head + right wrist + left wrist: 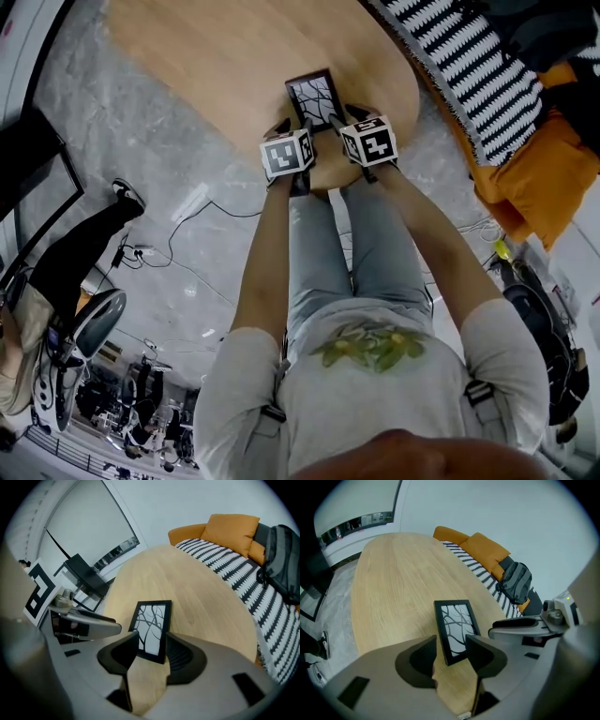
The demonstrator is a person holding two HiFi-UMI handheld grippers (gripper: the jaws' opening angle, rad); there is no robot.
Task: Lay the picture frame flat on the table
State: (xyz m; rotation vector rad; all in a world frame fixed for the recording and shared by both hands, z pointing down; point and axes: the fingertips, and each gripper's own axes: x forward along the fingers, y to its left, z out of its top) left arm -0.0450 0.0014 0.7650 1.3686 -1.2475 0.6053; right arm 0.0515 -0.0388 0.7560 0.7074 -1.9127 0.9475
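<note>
I am reading no text, numbers or brand marks in any view; the left marker cube [287,153] is apparently showing coded squares only.

Grey marbled floor [122,131], an orange sofa [487,550] under a striped throw [234,569], pale wall [497,508] behind.

Ahead and to the right of the right gripper [151,649] we see an orange sofa [232,527] draped with a black-and-white patterned throw [234,569], and a grey backpack [281,555] resting on it. Left of the left gripper [294,127] and back toward us, a thin cable [187,220] trails over the grey marbled floor [131,122]. Farther left there, another person's black-trousered leg [75,253] stretches out beside an office chair [94,323].
</note>
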